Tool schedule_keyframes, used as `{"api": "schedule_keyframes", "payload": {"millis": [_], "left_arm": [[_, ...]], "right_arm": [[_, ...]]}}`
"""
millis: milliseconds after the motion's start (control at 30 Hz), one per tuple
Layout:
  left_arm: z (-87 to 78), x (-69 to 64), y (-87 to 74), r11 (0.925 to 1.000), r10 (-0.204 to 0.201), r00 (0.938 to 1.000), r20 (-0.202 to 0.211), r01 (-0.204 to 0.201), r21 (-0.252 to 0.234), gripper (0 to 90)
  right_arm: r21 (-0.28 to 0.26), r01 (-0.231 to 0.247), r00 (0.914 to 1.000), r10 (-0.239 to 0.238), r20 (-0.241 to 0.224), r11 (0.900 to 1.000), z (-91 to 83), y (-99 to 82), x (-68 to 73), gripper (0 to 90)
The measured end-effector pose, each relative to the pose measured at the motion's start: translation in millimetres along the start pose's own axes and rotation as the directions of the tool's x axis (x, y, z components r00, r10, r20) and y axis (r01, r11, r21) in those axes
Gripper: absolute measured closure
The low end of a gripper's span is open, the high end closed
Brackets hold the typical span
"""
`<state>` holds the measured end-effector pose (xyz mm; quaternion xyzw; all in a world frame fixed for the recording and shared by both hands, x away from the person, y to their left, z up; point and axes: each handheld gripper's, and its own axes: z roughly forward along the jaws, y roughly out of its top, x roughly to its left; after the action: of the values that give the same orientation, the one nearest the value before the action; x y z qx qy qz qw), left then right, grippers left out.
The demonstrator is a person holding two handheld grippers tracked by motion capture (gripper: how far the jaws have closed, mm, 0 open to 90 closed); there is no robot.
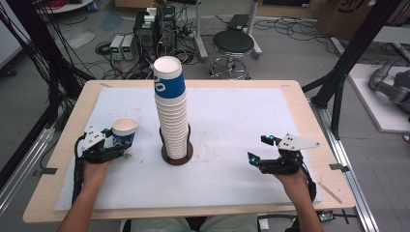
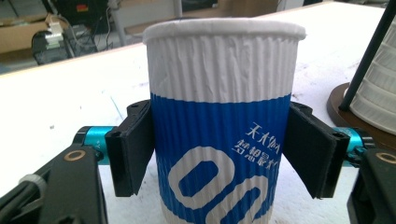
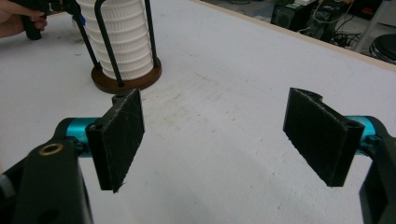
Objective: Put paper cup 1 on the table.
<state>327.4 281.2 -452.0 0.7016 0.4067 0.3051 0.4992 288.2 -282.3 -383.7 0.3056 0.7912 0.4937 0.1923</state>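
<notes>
Left gripper [image 1: 117,143] jaws flank upright cup [image 2: 222,121] on white mat [image 1: 232,121], pads touching its sides (left of cup stack [image 1: 171,111]). Right gripper [image 1: 263,150] open, holding nothing.

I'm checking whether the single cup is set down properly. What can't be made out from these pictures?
- Paper cup base: cut off by the bottom edge of the left gripper view, hidden by the left tool in the high view.
- Whether its pads press the cup or just flank it: unclear.
- Cup stack count: ribs too fine.
</notes>
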Motion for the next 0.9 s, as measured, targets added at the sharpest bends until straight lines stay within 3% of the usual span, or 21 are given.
{"api": "schedule_keyframes", "payload": {"millis": [67,533,633,733,900], "left_arm": [[-3.4,-1.4,-0.1,0.9989,-0.001,0.9999,-0.015,0.002,0.046,28.0],[-20.5,0.0,-6.0,0.9917,-0.049,0.9986,-0.020,0.051,0.118,25.5],[-23.0,-1.0,-6.7,0.9905,-0.068,0.9964,-0.051,0.073,0.116,20.3],[-28.5,-1.0,-8.0,0.9908,-0.082,0.9960,-0.035,0.085,0.105,18.9],[-45.1,-3.6,-7.0,0.9935,-0.091,0.9949,-0.042,0.094,0.063,17.3]], "right_arm": [[0.001,-0.004,1.0000,0.004,0.002,1.0000,-1.1,-0.3,0.1,21.1],[0.000,-0.007,1.0000,0.007,0.003,1.0000,-2.0,-1.2,-1.4,21.1],[0.003,-0.009,1.0000,0.009,0.002,1.0000,-2.3,-1.5,-2.3,21.1],[0.001,-0.009,1.0000,0.009,0.004,1.0000,-2.4,-1.7,-2.8,21.1],[0.001,-0.016,0.9998,0.016,0.010,0.9999,-4.0,-2.8,-4.2,21.1]]}}
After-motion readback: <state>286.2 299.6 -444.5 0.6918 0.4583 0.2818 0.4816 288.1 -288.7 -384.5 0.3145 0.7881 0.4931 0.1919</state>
